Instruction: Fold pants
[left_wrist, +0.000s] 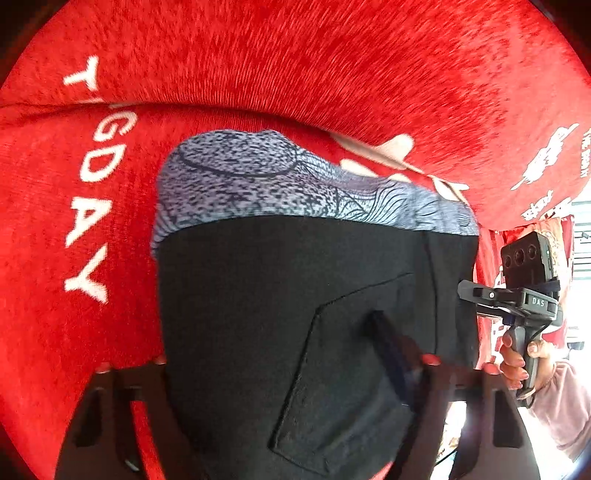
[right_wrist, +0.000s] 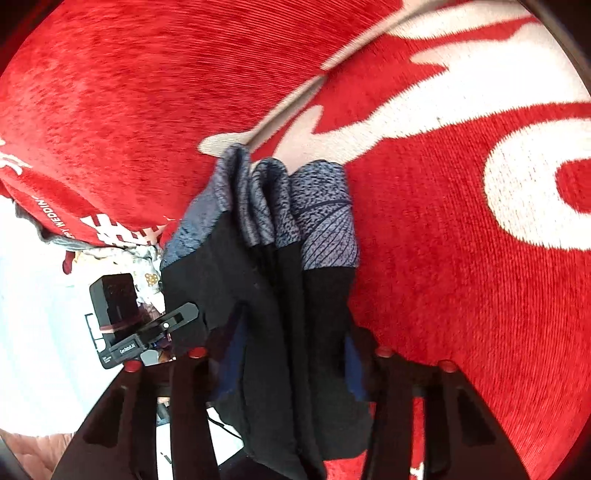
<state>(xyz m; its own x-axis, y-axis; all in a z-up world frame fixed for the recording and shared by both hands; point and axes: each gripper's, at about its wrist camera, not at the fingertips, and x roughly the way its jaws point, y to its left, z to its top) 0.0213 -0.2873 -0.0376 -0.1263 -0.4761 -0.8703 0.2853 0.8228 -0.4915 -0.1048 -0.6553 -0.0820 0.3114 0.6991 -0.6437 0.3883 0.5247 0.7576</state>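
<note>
Black pants with grey patterned waistband pinched in both my claws, left gripper, right gripper, waistband edge far, red plush blanket spreading wide beyond.

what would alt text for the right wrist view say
Black pants with a heathered grey-blue waistband hang bunched between the right hand-held gripper fingers, above a red blanket with white lettering. The left hand-held gripper shows at left.

Both views are brightly lit, with glare blown out to white beyond the red blanket (lower left of the right gripper, lower right of the left). Motion blur is seen throughout, and strong fisheye bending with dark vignetting is found at the edges.
</note>
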